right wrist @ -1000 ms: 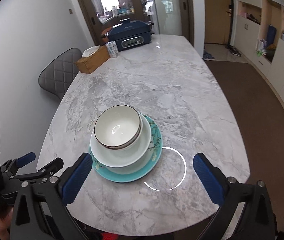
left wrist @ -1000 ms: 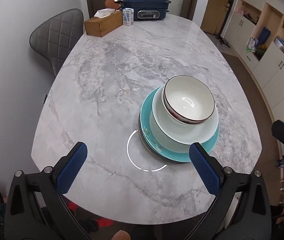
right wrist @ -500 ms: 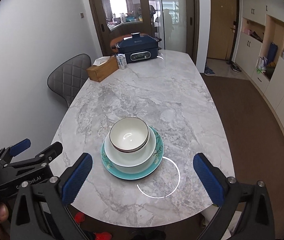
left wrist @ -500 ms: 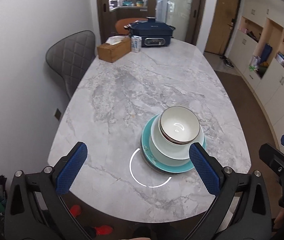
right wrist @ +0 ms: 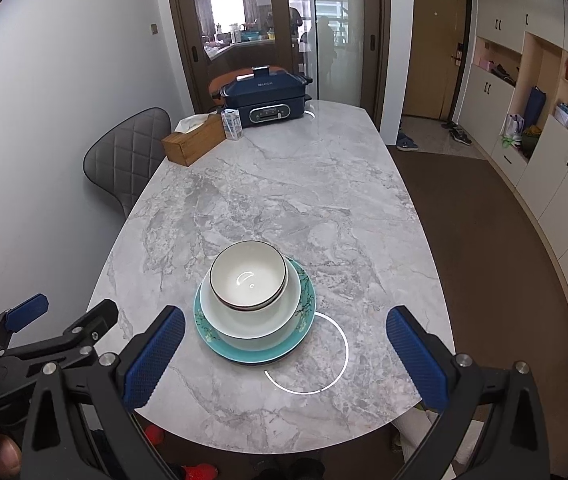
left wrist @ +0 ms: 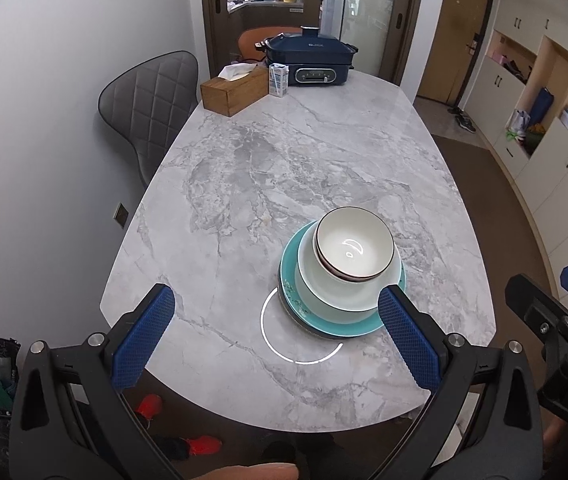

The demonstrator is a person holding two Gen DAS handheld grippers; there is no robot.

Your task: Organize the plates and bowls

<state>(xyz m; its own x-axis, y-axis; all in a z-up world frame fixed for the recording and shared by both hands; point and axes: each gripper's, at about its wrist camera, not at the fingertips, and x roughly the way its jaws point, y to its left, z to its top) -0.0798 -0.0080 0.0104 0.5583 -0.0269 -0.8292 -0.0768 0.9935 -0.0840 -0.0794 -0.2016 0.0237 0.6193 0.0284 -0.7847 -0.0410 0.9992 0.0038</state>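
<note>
A stack of dishes sits on the near end of the marble table (left wrist: pixel 284 184): a small white bowl (left wrist: pixel 353 249) with a dark rim rests in a larger white bowl (left wrist: pixel 335 292), which sits on a teal plate (left wrist: pixel 325 320) with a floral pattern. A darker plate edge shows beneath the teal one, though it is hard to tell more.

The left gripper (left wrist: pixel 276 334) hangs above the near table edge, its blue-padded jaws spread wide and empty, with the stack just beyond its right finger. The right gripper (right wrist: pixel 284 354) is likewise spread wide and holding nothing, with the stack ahead, nearer its left finger.

At the far end stand a wooden tissue box (right wrist: pixel 194 144), a small carton (right wrist: pixel 232 124) and a dark blue cooker (right wrist: pixel 264 98). A grey chair (left wrist: pixel 152 104) stands at the table's left side.
</note>
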